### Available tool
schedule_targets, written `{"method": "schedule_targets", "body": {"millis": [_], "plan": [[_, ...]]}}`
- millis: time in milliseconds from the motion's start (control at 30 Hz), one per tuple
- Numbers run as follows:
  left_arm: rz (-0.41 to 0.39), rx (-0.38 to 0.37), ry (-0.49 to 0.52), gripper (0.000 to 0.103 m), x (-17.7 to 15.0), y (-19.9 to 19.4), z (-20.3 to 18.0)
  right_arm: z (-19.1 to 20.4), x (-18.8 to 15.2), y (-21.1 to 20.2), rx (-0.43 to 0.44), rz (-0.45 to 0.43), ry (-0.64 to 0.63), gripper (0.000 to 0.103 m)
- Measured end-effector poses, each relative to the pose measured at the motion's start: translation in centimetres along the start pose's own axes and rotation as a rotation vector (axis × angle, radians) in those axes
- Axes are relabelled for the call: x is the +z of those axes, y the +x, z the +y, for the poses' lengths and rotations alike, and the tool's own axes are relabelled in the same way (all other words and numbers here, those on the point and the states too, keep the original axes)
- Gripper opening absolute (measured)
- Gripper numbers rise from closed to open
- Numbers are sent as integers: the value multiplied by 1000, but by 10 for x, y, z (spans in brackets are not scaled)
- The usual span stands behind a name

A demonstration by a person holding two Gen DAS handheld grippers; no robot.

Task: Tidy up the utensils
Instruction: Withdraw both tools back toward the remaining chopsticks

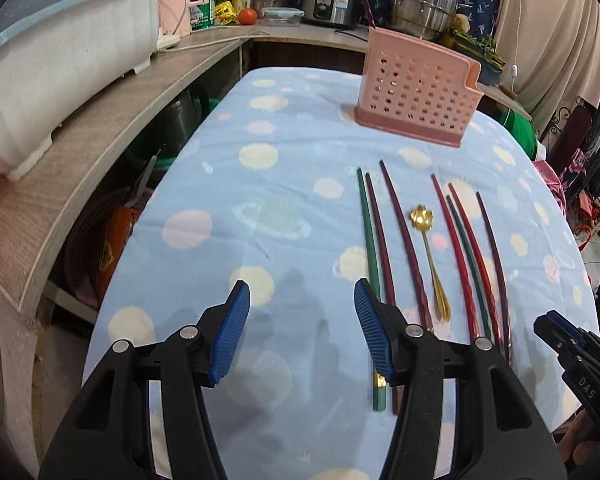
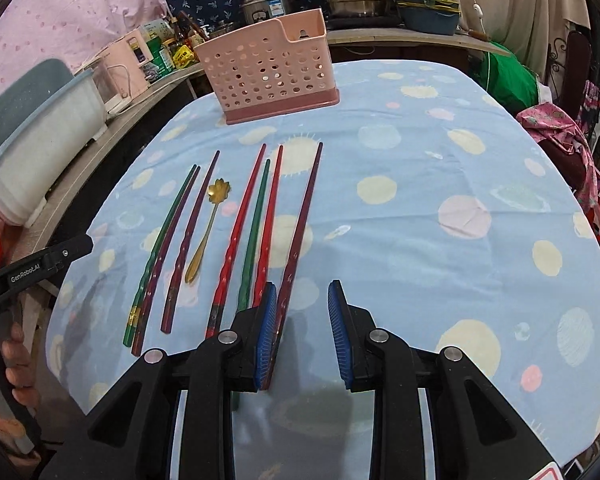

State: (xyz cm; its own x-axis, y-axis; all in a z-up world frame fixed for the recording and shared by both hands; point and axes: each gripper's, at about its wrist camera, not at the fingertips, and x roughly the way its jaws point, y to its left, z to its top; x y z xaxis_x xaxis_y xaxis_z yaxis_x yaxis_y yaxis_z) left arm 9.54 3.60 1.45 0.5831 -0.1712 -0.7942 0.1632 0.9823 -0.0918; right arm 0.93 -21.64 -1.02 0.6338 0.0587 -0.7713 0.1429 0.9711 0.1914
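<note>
Seven long lacquered chopsticks (image 2: 260, 220) & a gold flower-bowl spoon (image 2: 204, 236) lie mid-tablecloth (image 2: 420, 240), pink perforated plastic holder (image 2: 268, 68) nr far edge; left gripper (image 1: 302, 332) & right gripper (image 2: 302, 332) both gape, nothing gripped.

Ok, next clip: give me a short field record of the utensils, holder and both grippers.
surface: blue spotted tablecloth
chopsticks: seven, red, green and purple, lying side by side
spoon: gold, flower-shaped bowl, among the chopsticks
holder: pink perforated basket, upright, beyond the row; contents unclear
left hand-held gripper: open, empty
right hand-held gripper: open, empty
</note>
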Motion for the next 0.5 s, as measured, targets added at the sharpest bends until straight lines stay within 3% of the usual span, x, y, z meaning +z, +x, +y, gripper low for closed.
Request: {"method": "schedule_targets", "body": {"millis": [300,500], "plan": [[25,-1,6,52,-22,0,-4,13,-13,14,-33,25,-22,24],[34,-3,11,52,-28,3,-6,14,-20,19,-46,44,-28,17]]}}
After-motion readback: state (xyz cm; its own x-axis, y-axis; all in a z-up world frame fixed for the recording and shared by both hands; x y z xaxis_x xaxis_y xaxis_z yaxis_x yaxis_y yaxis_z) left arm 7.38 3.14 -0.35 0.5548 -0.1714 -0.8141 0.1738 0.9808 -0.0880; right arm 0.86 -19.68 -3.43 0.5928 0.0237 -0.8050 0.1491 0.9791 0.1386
